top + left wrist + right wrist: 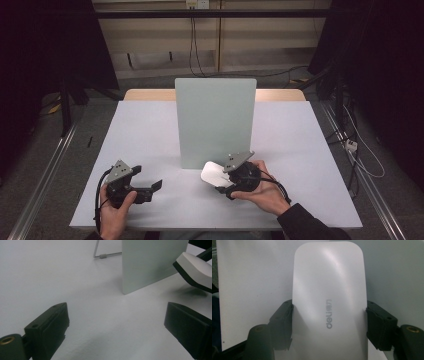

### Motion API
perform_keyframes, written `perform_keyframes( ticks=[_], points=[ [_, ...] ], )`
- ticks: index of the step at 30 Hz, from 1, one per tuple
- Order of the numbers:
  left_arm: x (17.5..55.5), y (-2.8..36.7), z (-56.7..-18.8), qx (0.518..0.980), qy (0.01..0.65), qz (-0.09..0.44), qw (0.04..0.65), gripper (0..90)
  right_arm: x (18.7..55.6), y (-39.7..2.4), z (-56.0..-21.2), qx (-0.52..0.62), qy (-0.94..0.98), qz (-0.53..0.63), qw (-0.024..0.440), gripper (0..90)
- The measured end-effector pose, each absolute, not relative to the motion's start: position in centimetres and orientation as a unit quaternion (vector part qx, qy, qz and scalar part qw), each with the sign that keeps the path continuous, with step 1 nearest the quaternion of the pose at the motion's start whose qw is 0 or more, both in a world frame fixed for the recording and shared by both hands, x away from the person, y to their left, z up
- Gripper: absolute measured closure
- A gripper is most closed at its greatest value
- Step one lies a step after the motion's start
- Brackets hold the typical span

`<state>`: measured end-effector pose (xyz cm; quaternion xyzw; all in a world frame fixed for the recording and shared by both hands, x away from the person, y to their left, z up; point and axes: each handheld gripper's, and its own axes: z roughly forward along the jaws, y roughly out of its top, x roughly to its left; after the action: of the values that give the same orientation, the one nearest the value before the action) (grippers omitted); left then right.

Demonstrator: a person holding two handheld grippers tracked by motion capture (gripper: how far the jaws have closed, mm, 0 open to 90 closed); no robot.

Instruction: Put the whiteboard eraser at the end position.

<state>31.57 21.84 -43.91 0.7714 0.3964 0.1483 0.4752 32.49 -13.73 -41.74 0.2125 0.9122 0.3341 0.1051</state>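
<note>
**White mouse clamped, board dead ahead**

High view: the right tongs (223,181), low and right of centre, hold a white mouse (212,173) by its sides just off the grey tabletop (150,130), close to the foot of the upright pale board (215,120). The left tongs (156,186) sit lower left, idle.

Left gripper view: the left tongs' jaws stand wide with bare tabletop between them; the mouse (197,267) hangs at upper right, the board's corner (127,291) beside it. Open room lies leftward.

Right gripper view: both pads pinch the mouse (328,302) midway along, likely for balance. The board fills the background, so forward room looks tight.
</note>
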Motion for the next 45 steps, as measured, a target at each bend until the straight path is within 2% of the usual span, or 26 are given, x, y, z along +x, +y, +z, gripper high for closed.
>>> perform_keyframes(
  ticks=[14, 45],
  points=[
    [31.5, 21.9, -43.9, 0.769, 0.399, 0.149, 0.477, 5.7, 32.1, -12.4, -42.8, 0.192, 0.93, 0.303, 0.084, 31.5],
    [31.5, 21.9, -43.9, 0.77, 0.396, 0.148, 0.477, 5.6, 32.5, -11.5, -44.1, 0.185, 0.932, 0.305, 0.068, 31.4]
  ],
)
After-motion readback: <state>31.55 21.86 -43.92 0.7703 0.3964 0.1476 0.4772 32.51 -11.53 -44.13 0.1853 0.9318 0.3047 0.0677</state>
